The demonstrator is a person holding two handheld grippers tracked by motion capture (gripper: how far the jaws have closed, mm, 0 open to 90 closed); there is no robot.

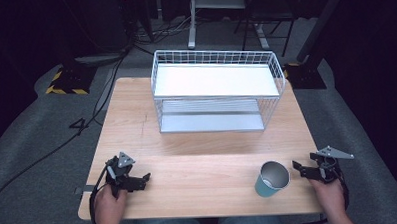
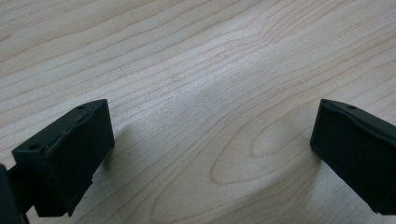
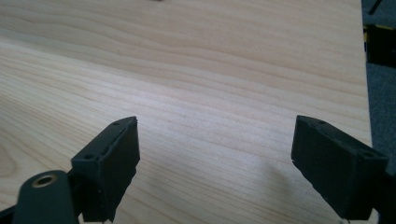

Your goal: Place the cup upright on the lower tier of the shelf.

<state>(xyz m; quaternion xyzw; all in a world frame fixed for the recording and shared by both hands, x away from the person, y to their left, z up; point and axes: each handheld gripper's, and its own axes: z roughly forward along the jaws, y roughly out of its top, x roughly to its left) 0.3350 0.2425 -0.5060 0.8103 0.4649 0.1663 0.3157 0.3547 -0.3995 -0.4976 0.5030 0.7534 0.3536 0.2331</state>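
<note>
High view, table: a light wooden table stood on a grey floor, with the person's forearms coming in from the bottom edge
High view, rack: a white wire rack with two shelves stood at the far middle of the table, well apart from both hands
High view, cup: a teal cup with a pale inside stood upright near the front right of the table, mouth up
High view, right gripper: the right gripper rested at the table's front right edge, just beside the cup on its right, jaws pointed toward it, not touching it
High view, left gripper: the left gripper lay near the front left corner, well apart from the cup, jaws pointed toward the table's middle
Left gripper view, claw: the two black jaws stood spread wide over bare wood grain, nothing between them
Right gripper view, claw: the jaws stood spread apart above the tabletop, with only wood between them
Right gripper view, surroundings: the table's edge and grey floor showed at the right side
</note>
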